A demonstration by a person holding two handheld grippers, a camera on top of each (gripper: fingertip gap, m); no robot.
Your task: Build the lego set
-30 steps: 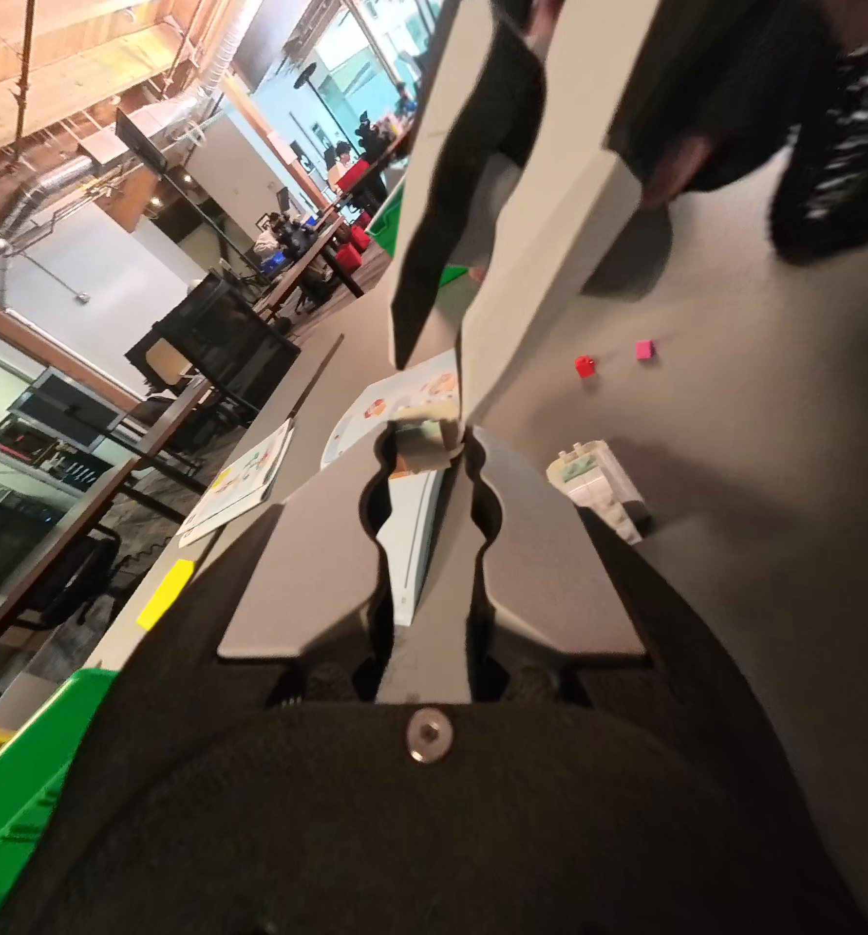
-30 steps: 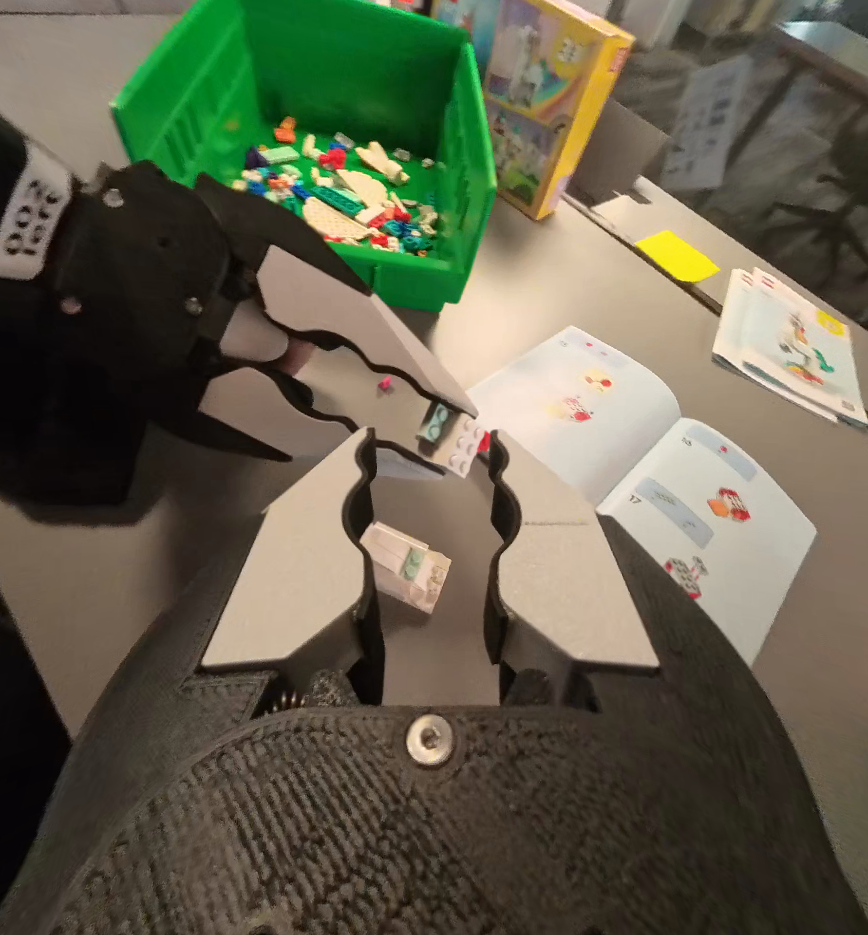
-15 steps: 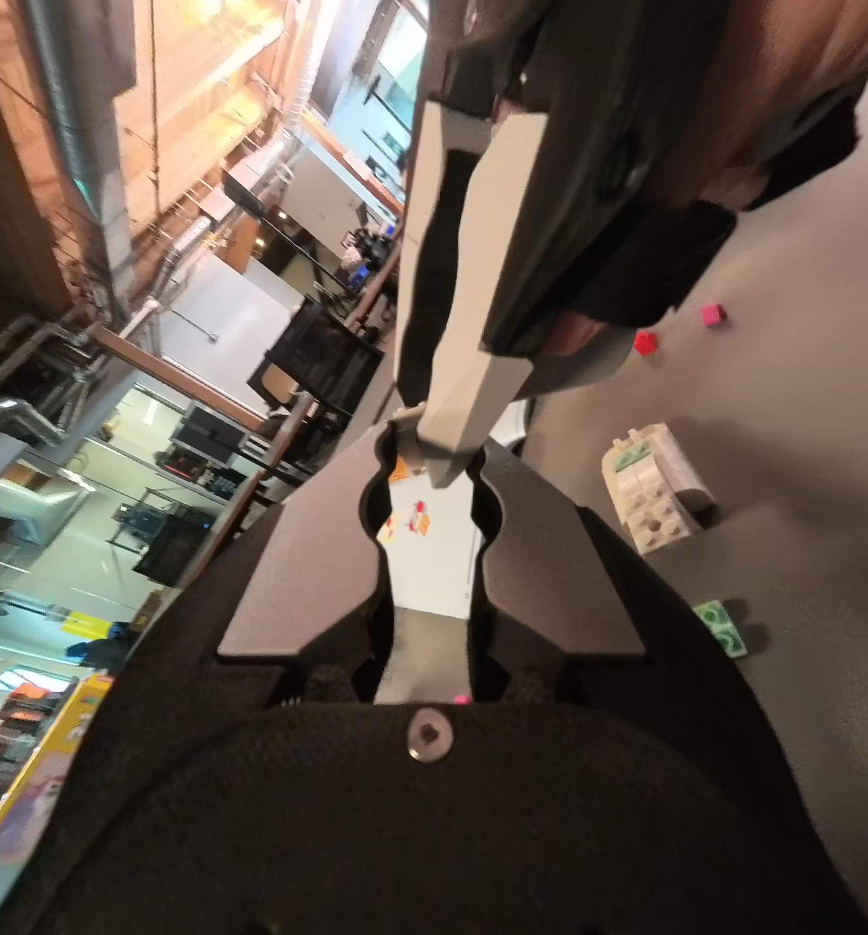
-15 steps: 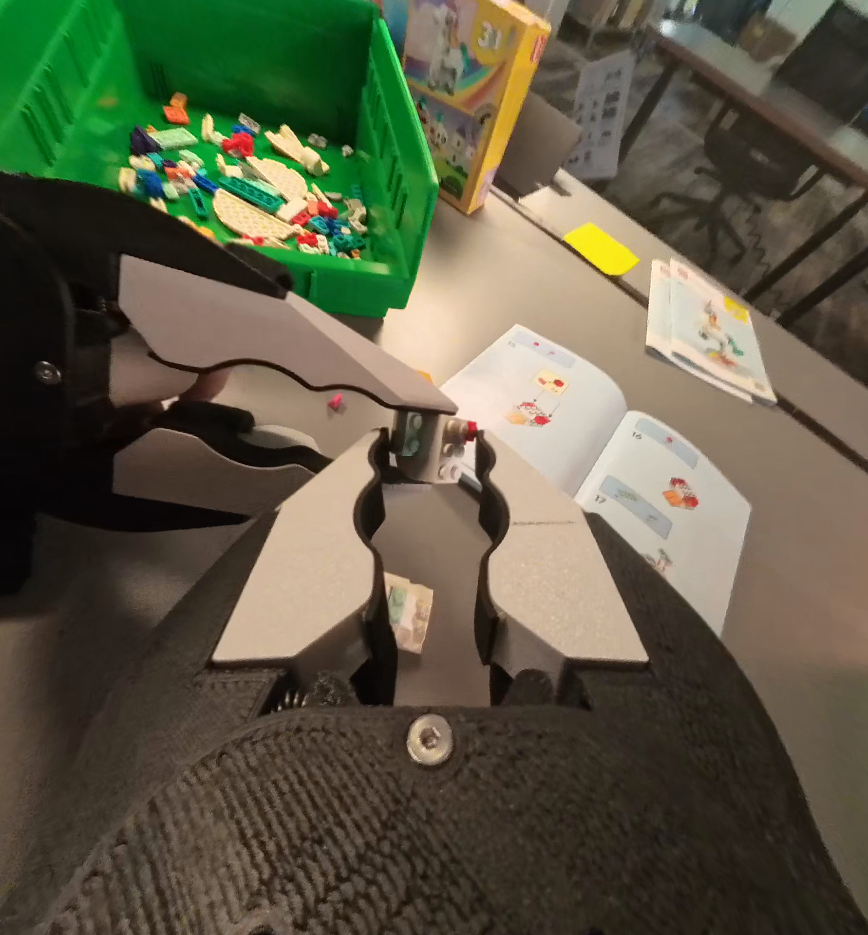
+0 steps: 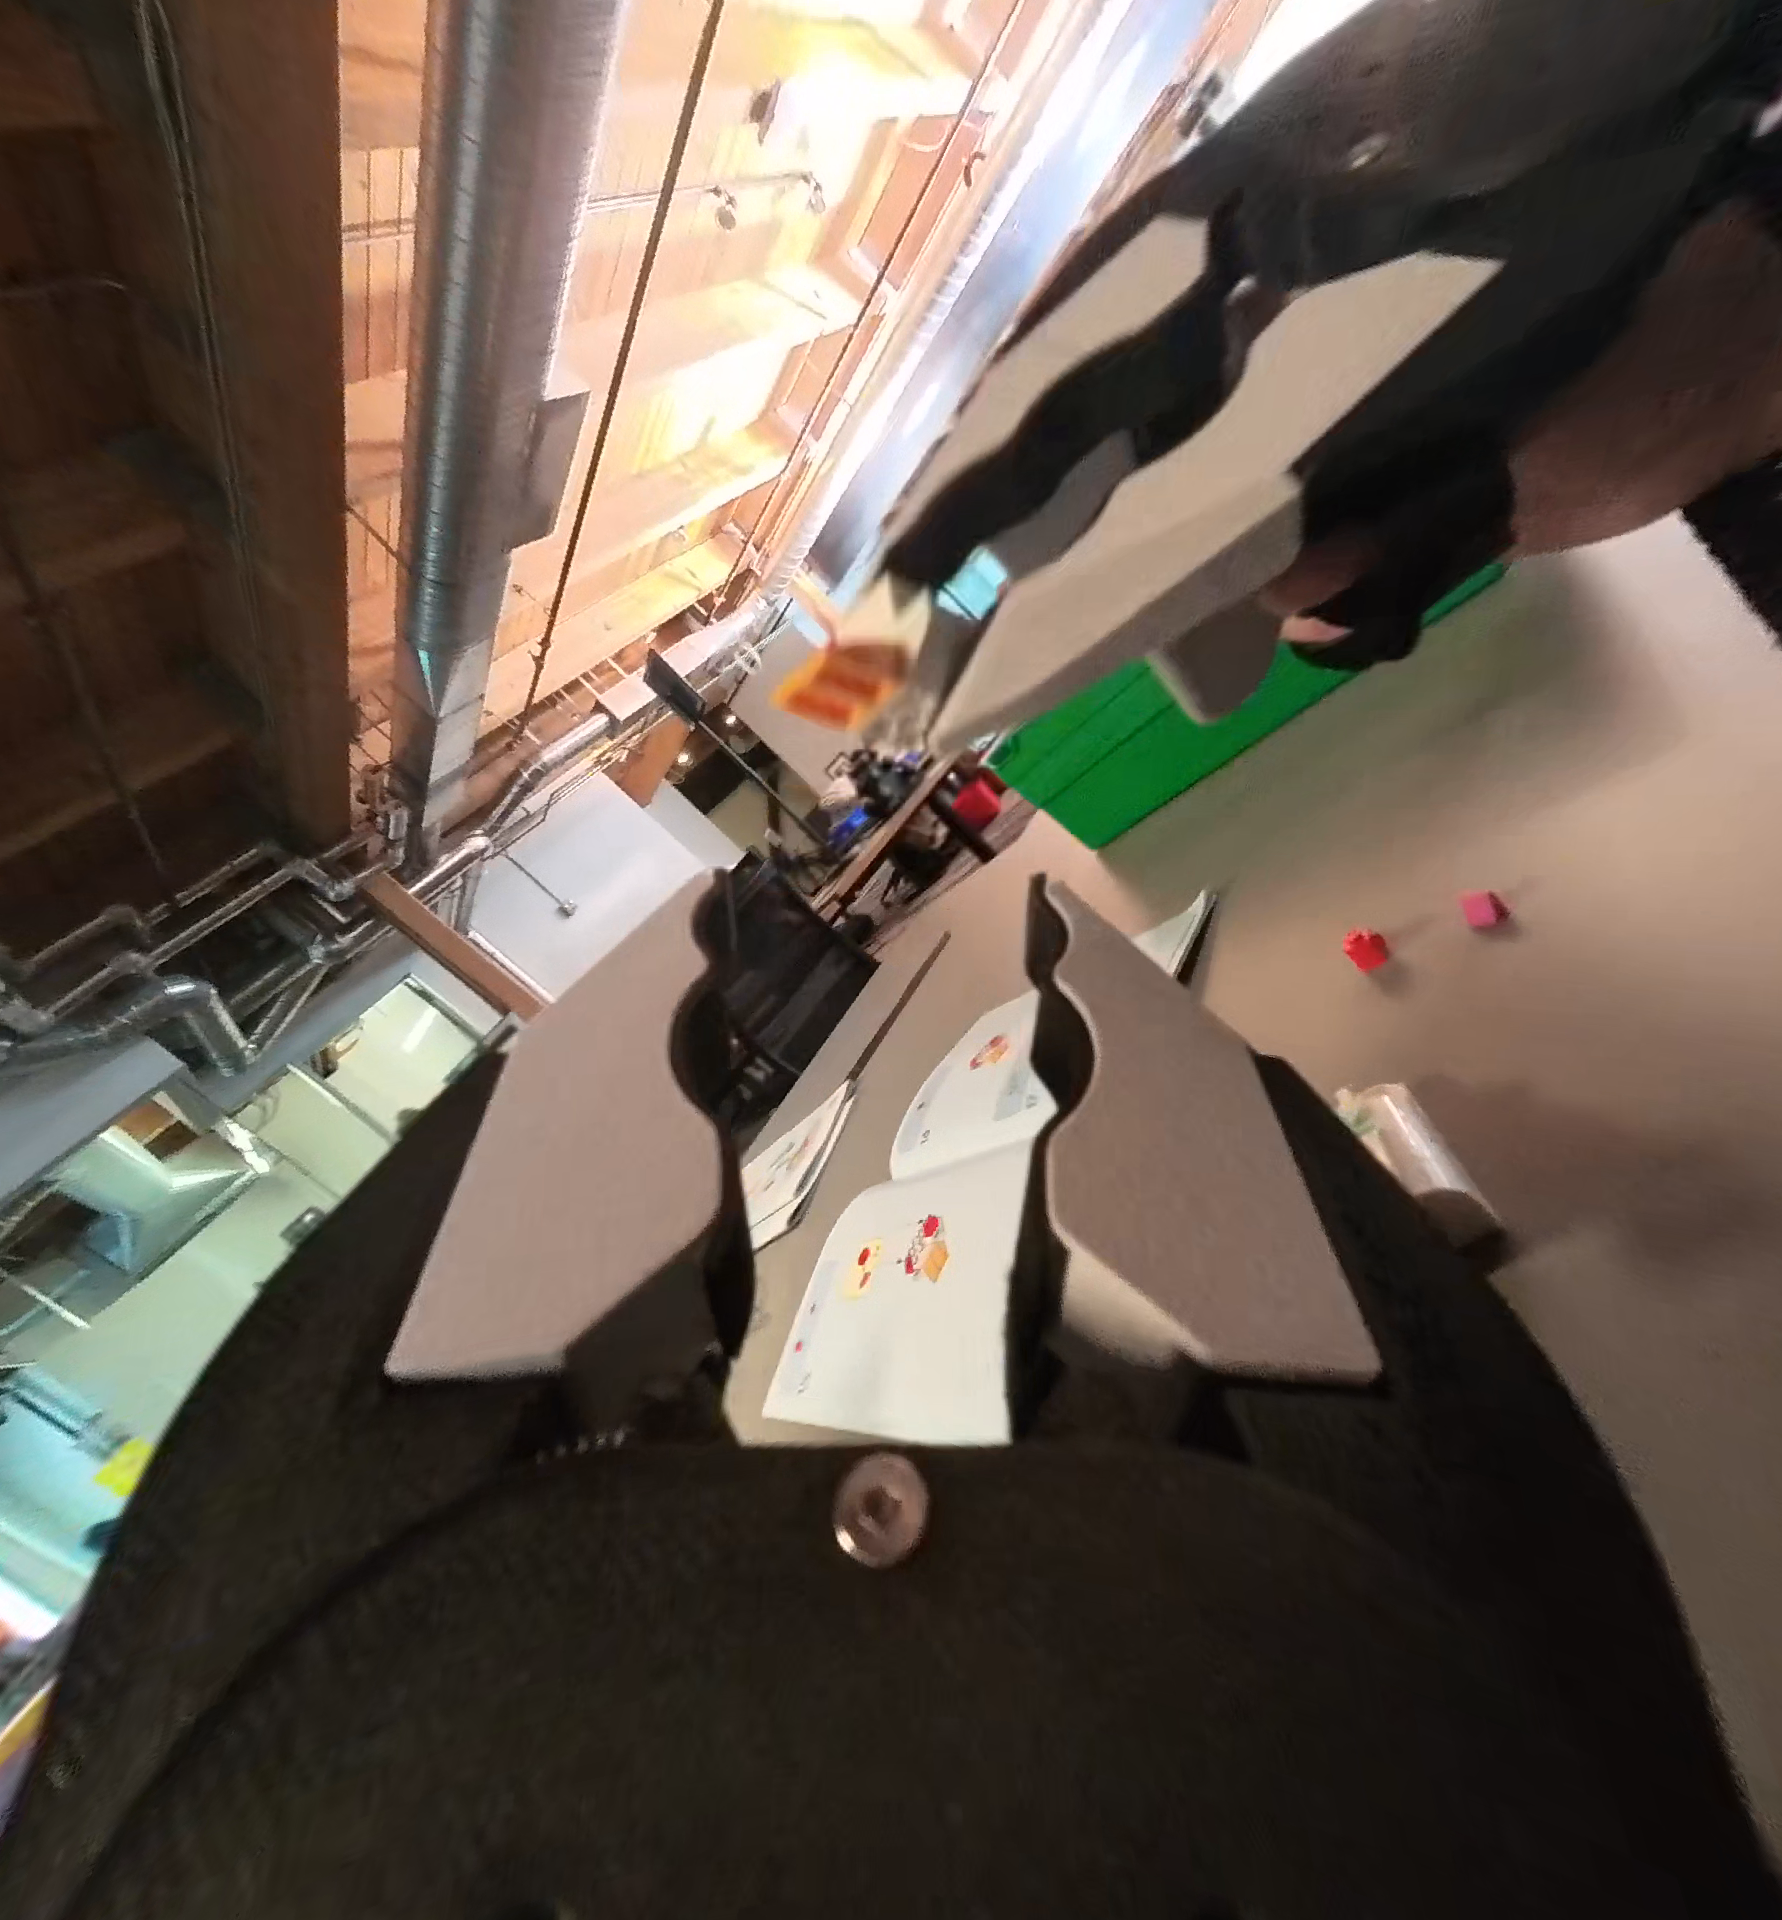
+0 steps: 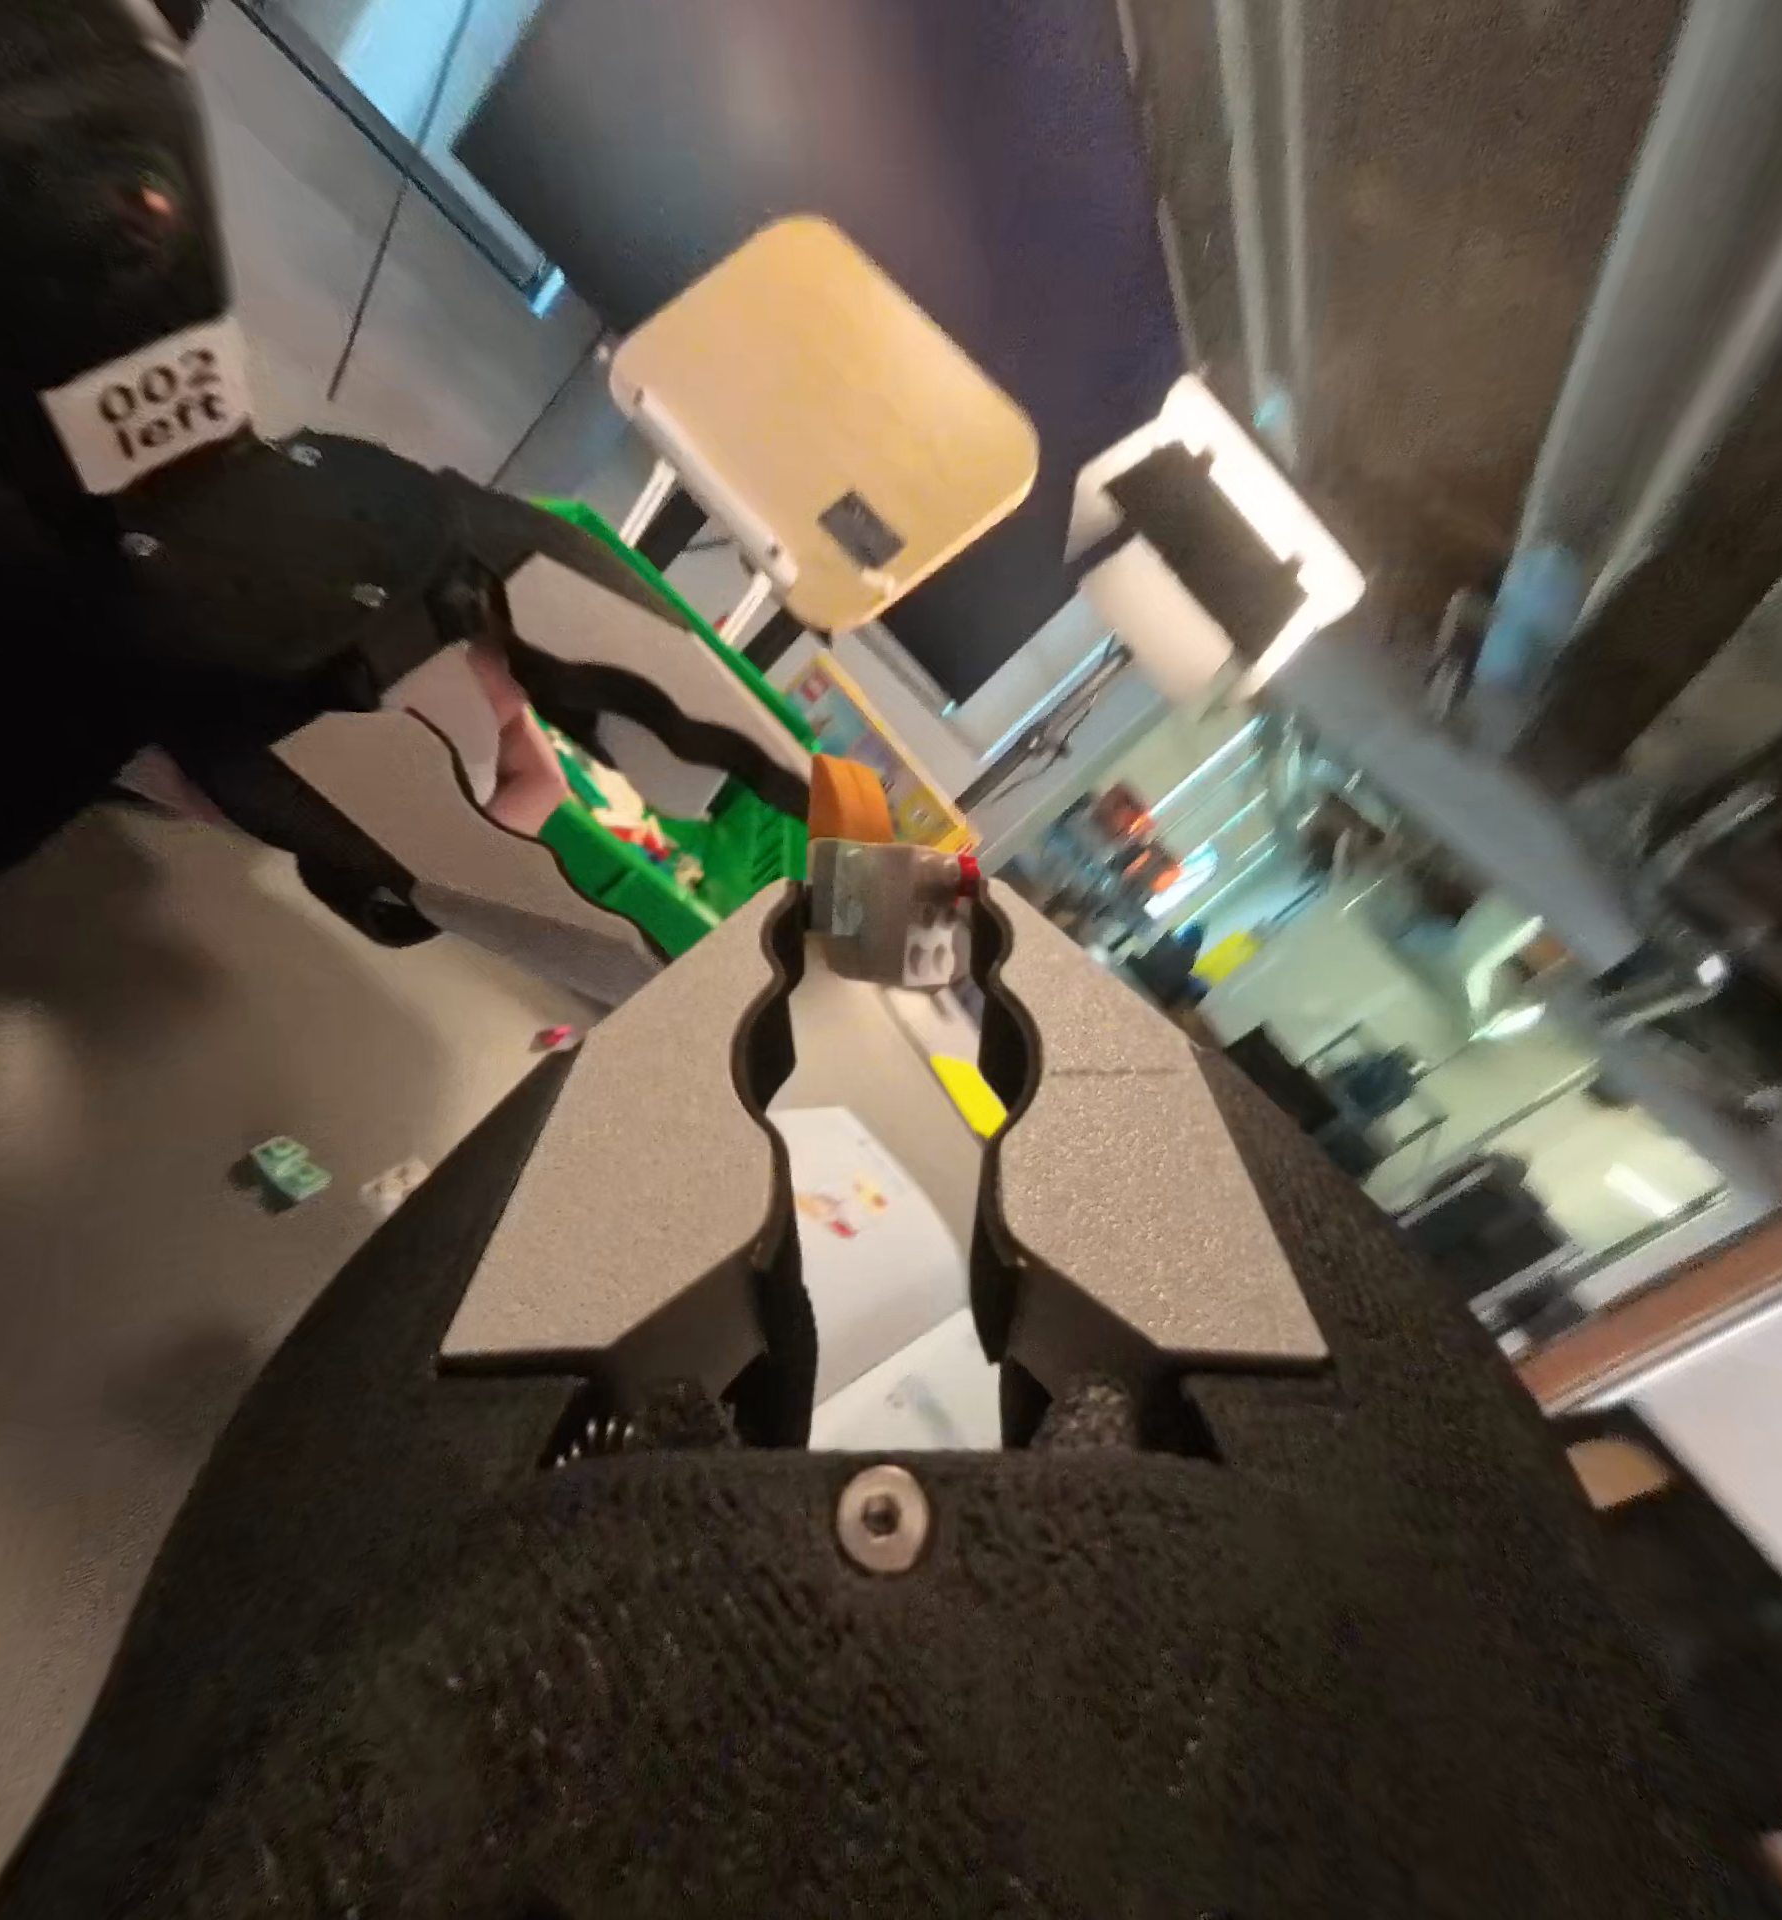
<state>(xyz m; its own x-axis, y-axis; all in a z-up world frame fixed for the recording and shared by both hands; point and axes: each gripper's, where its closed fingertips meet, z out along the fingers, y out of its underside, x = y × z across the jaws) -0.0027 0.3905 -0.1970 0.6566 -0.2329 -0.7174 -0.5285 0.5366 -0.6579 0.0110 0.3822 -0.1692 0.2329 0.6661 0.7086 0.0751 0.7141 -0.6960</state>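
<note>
My right gripper [image 6: 885,912] is shut on a small grey-and-white lego assembly [image 6: 882,930] with an orange piece on top, held in the air above the table. It also shows in the left wrist view [image 5: 851,675], blurred, in the right gripper's tips. My left gripper [image 5: 871,909] is open and empty, a short way from the assembly. It shows in the right wrist view [image 6: 736,878] just left of the assembly, jaws apart. A second white lego block [image 5: 1406,1143] lies on the grey table [image 5: 1593,1039].
An open instruction booklet [image 5: 918,1299] lies under my left gripper. A green bin of loose bricks [image 6: 658,894] and a yellow box [image 6: 887,748] stand behind. A red brick [image 5: 1367,948], a pink brick [image 5: 1484,910] and a green brick [image 6: 289,1172] lie loose. Both grippers' tips are close together, under 4 cm apart.
My left gripper has opened, let go of the assembly and drawn back. My right gripper has lifted and tilted upward with the assembly in it.
</note>
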